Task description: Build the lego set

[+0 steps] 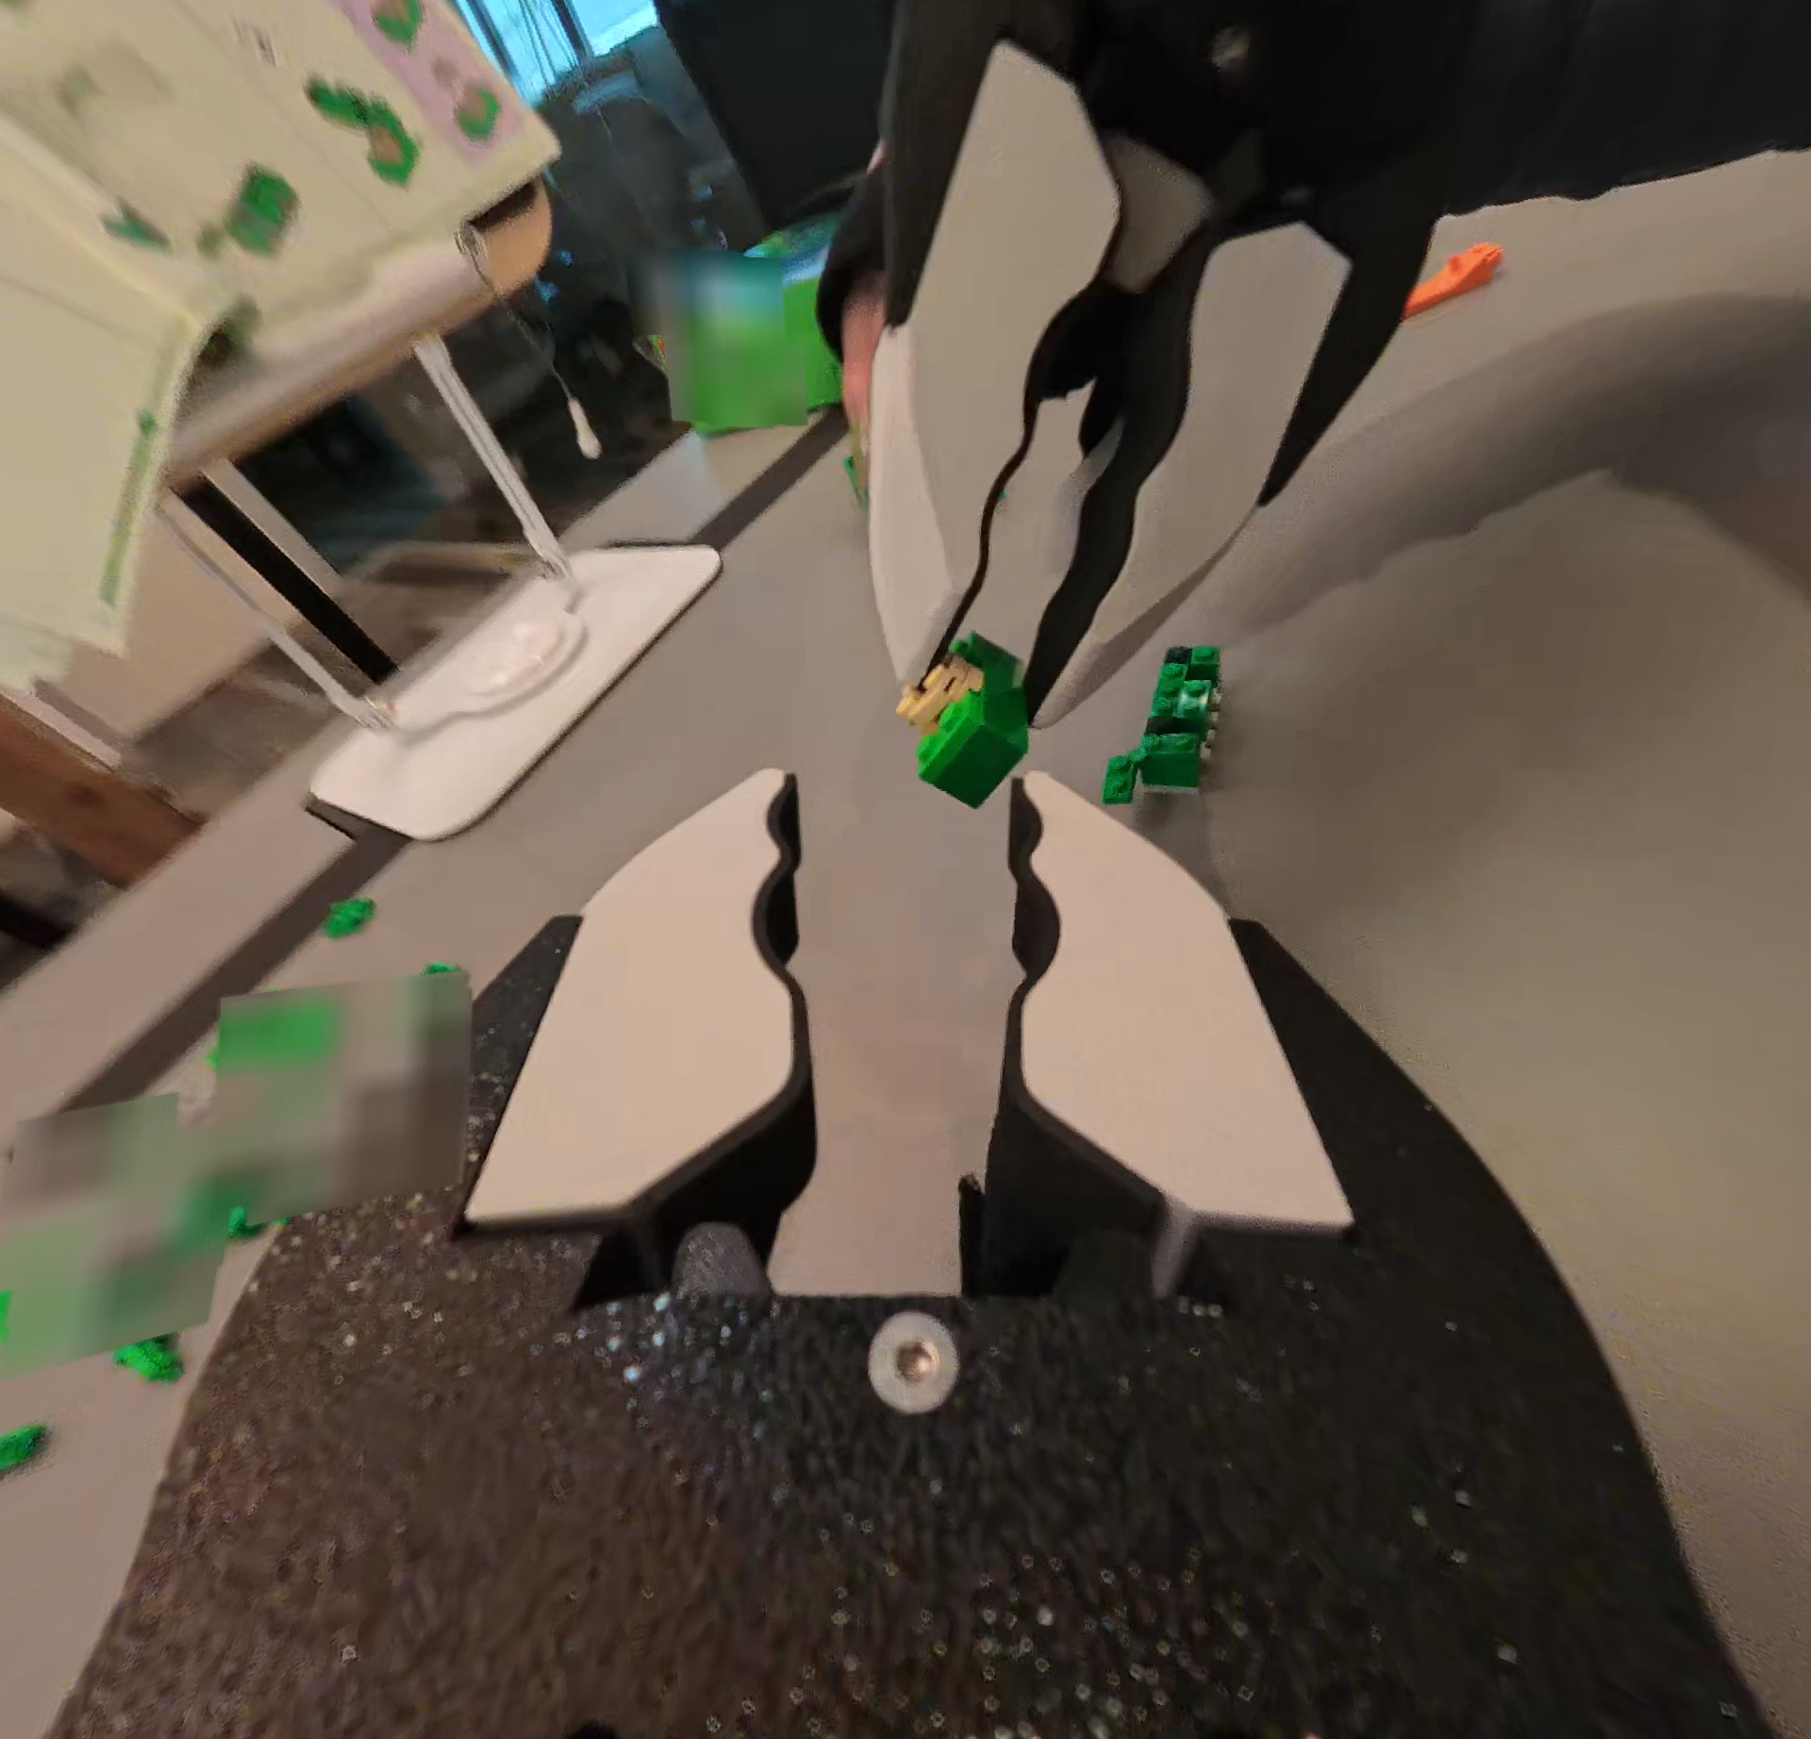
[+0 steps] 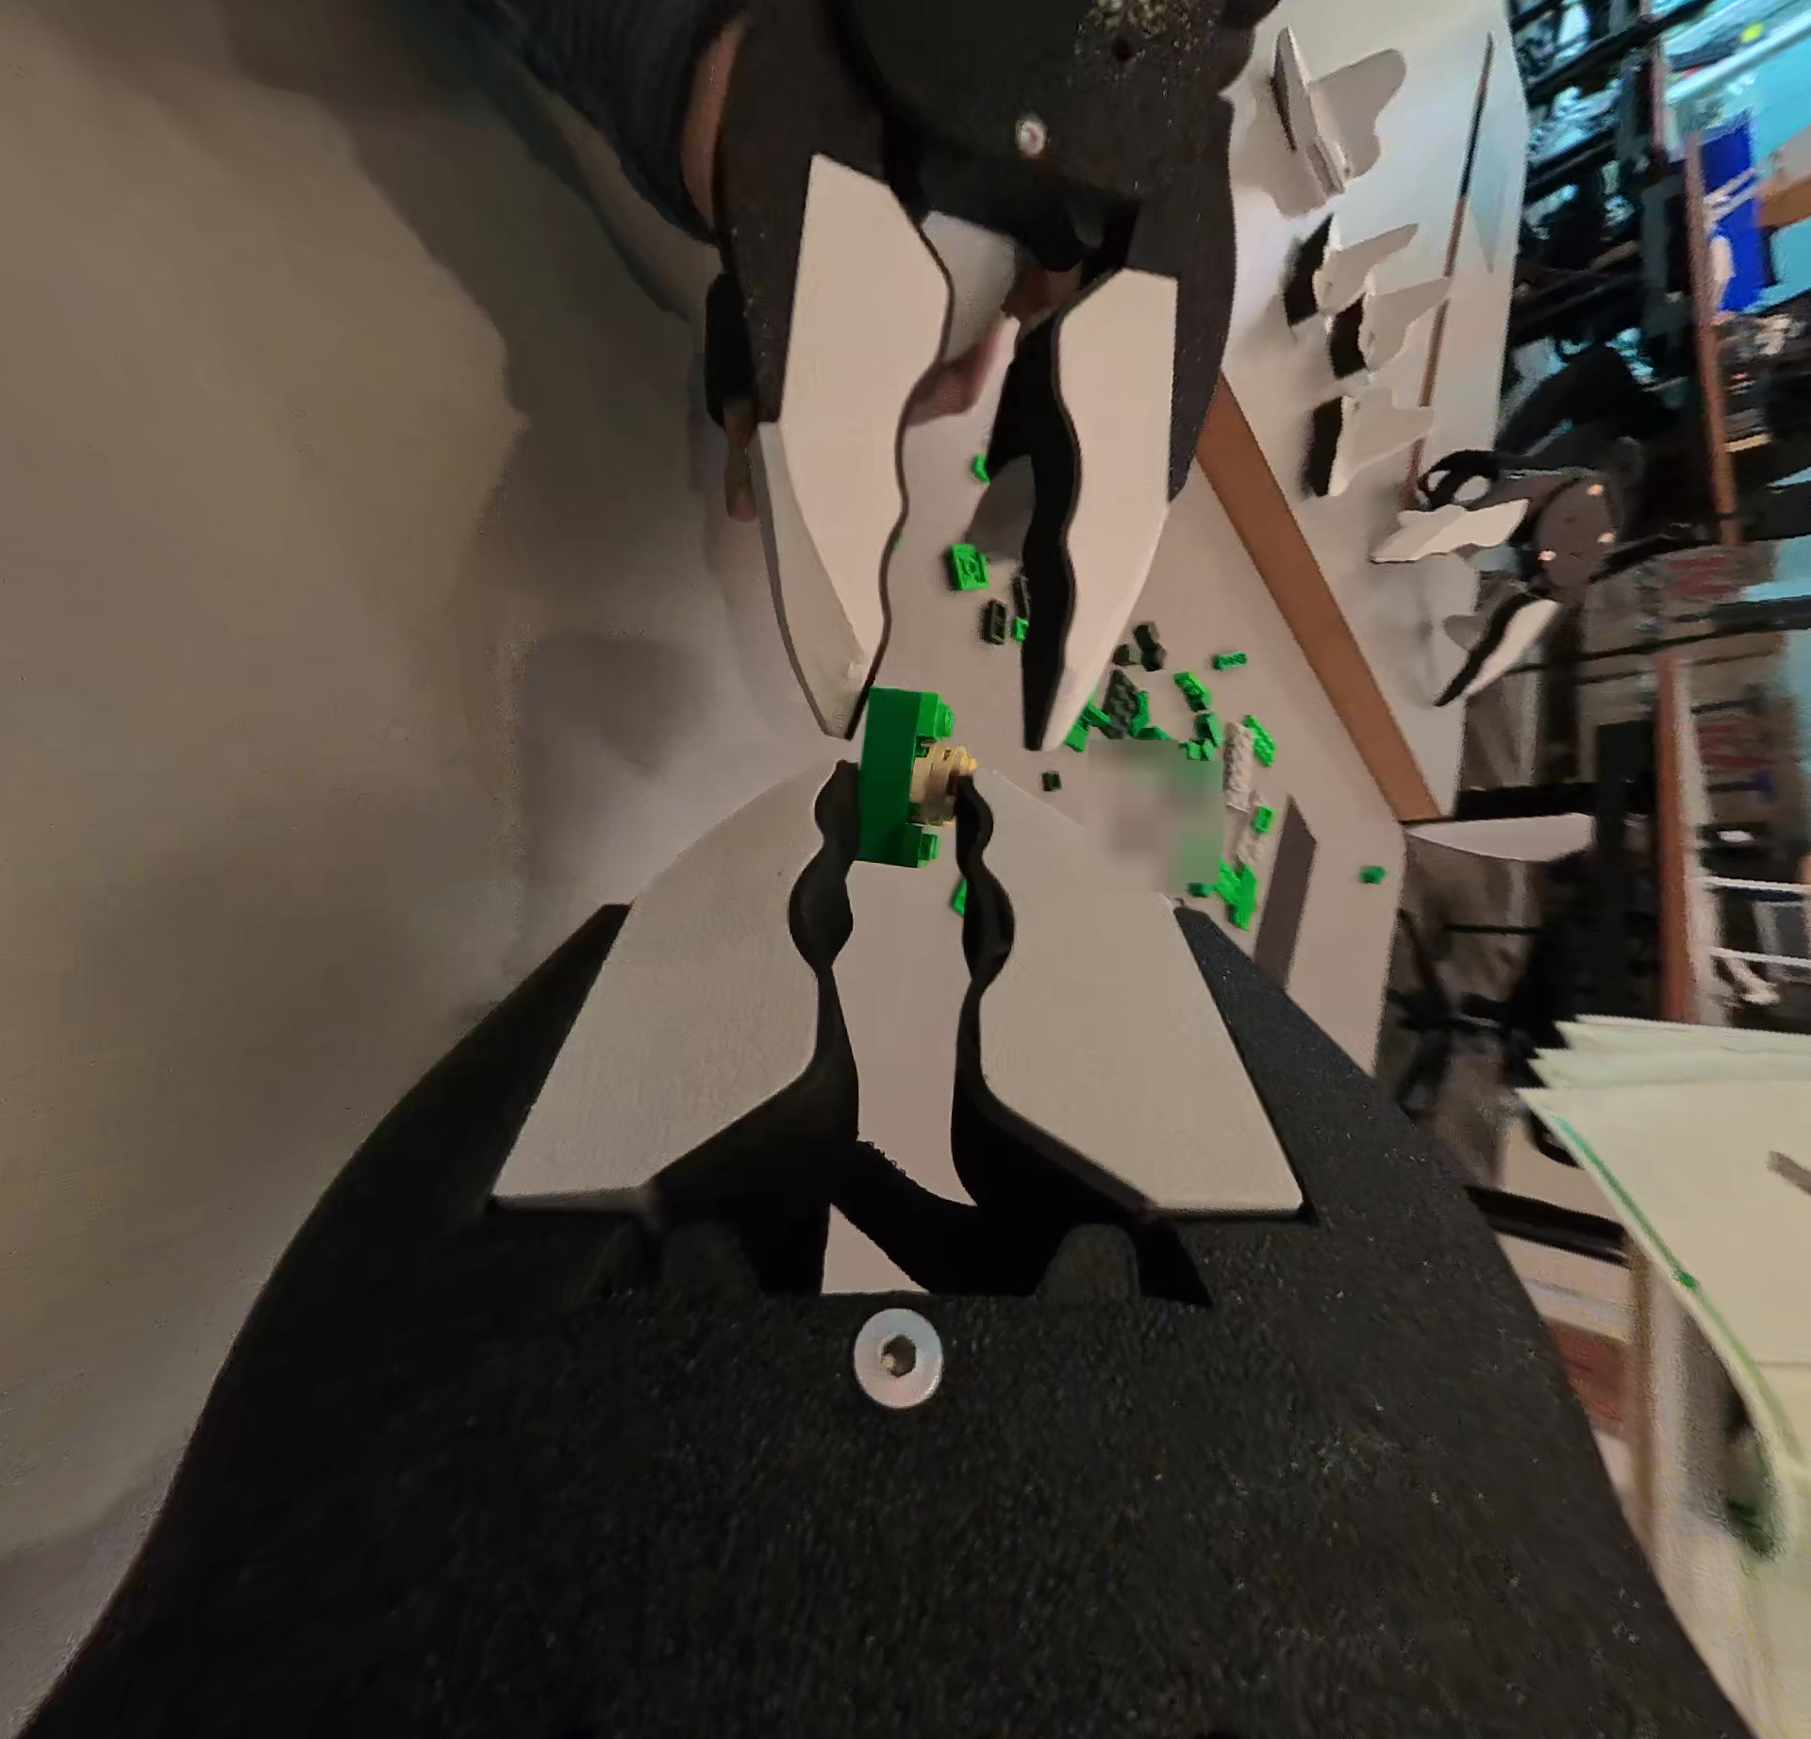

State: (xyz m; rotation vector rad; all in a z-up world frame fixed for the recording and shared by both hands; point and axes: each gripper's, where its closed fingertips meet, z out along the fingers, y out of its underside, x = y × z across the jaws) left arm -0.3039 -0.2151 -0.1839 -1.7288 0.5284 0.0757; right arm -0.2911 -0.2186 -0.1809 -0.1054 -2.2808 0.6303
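Note:
My right gripper [image 2: 904, 795] is shut on a small green brick assembly [image 2: 894, 771] with a tan round piece [image 2: 943, 779] on its side, and holds it above the grey table [image 1: 1470, 908]. In the left wrist view the right gripper [image 1: 985, 697] comes down from above with the assembly [image 1: 970, 756] at its tips. My left gripper [image 1: 906, 800] is open and empty, its tips just short of the assembly. In the right wrist view the left gripper [image 2: 939, 734] points down at the assembly, one fingertip [image 2: 833, 702] right by the green brick's edge.
A partly built green model [image 1: 1181, 722] lies on the table to the right of the assembly. Loose green and dark pieces [image 2: 1176, 712] are scattered farther off. An instruction booklet [image 1: 196, 173] sits on a clear stand with a white base [image 1: 529, 683]. An orange tool [image 1: 1460, 276] lies far right. Left and right tips are no more than a few centimetres apart.

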